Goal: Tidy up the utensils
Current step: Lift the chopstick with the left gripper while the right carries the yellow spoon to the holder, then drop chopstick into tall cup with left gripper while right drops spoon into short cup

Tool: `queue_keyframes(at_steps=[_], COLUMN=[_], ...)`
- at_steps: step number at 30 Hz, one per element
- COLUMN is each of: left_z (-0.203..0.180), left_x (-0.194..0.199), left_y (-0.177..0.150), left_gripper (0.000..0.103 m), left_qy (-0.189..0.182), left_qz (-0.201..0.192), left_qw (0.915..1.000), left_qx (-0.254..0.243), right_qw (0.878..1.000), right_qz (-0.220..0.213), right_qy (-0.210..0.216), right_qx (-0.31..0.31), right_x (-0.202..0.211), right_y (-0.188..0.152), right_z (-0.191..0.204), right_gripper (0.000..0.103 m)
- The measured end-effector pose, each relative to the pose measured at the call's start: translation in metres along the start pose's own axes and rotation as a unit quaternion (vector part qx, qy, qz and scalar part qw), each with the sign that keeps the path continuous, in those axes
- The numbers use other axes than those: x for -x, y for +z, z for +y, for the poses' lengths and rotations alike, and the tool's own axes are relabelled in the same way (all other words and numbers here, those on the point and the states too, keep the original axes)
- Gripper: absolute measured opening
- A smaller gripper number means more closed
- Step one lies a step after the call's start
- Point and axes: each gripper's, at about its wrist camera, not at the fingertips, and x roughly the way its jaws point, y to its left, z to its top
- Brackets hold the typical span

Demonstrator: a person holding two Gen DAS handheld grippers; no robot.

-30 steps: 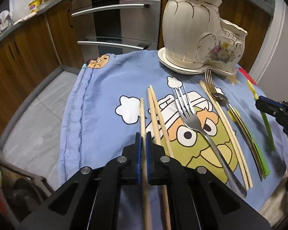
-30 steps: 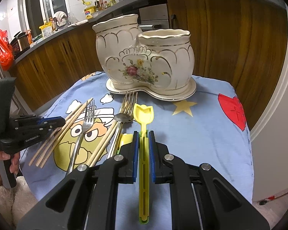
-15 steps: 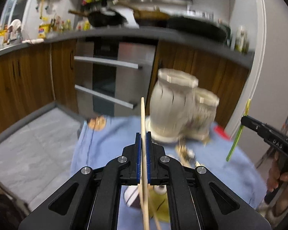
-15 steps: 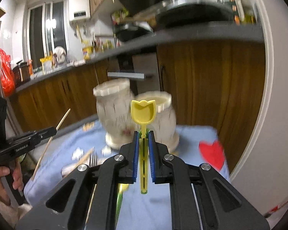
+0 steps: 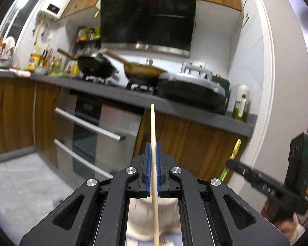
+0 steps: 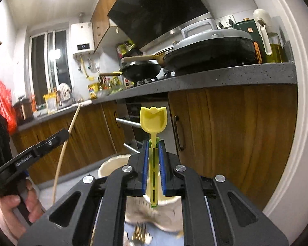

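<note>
Chopstick: a pale wooden chopstick (image 5: 153,135) stands nearly upright, pinched between the blue pads of the left claw (image 5: 153,153); its tip rises well above the pads and its lower end runs down past the bottom of the left wrist view. From the right wrist view the same chopstick (image 6: 65,145) leans slightly, crossing the tip of the left claw (image 6: 65,134).

Yellow spoon: a yellow plastic spoon (image 6: 153,121) with a tulip-shaped bowl points up, its slotted handle clamped between the pads of the right claw (image 6: 153,149); a green piece shows at the handle's lower end. In the left wrist view only a yellow-green sliver of it (image 5: 235,150) shows above the right claw (image 5: 231,163).

Left claw: closed tight on the chopstick, held in the air.

Right claw: closed tight on the yellow spoon, held in the air.

Holder: a cream ceramic utensil holder (image 6: 113,164) sits below and behind the right claw, mostly hidden and blurred; a cream shape (image 5: 137,215) shows under the left claw too.

Forks: fork tines (image 6: 139,232) lie on blue cloth (image 6: 164,239) at the bottom edge of the right wrist view.

Background: a grey kitchen worktop (image 6: 225,78) carries pans; wooden cabinets (image 6: 236,133) below.
</note>
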Motion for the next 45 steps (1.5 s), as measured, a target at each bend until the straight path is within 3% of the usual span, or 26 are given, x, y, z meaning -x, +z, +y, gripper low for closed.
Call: queue_keyframes(at_steps=[4, 6, 11, 17, 23, 29, 45], left_z=[-0.008, -0.010, -0.010, -0.007, -0.007, -0.003, 0.003], left_x=[-0.023, -0.040, -0.082, -0.098, -0.071, -0.049, -0.041], left_y=[0.012, 0.016, 0.014, 0.003, -0.016, -0.036, -0.057], left_gripper=[0.005, 0.005, 0.005, 0.005, 0.005, 0.005, 0.007], left_qy=[0.007, 0.029, 0.055, 0.076, 0.071, 0.061, 0.059], left_qz=[-0.039, -0.055, -0.044, -0.037, -0.029, 0.004, 0.036], left_qw=[0.9992, 0.9981, 0.9973, 0.9955, 0.9955, 0.9965, 0.9963], left_qx=[0.009, 0.001, -0.022, -0.045, -0.056, -0.056, -0.052], right_qw=[1.000, 1.000, 0.999, 0.999, 0.998, 0.997, 0.993], right_qz=[-0.011, -0.012, 0.006, 0.031, 0.047, 0.073, 0.112], right_qy=[-0.006, -0.007, -0.014, -0.018, -0.022, -0.028, -0.044], right_qx=[-0.018, -0.025, -0.028, -0.036, -0.027, -0.015, -0.010], right_x=[-0.012, -0.018, -0.032, -0.042, -0.046, -0.053, -0.067], right_y=[0.006, 0.006, -0.008, -0.021, -0.030, -0.042, -0.051], right_z=[-0.006, -0.011, -0.020, -0.030, -0.031, -0.030, -0.029], right_gripper=[0.010, 0.010, 0.010, 0.010, 0.010, 0.010, 0.010])
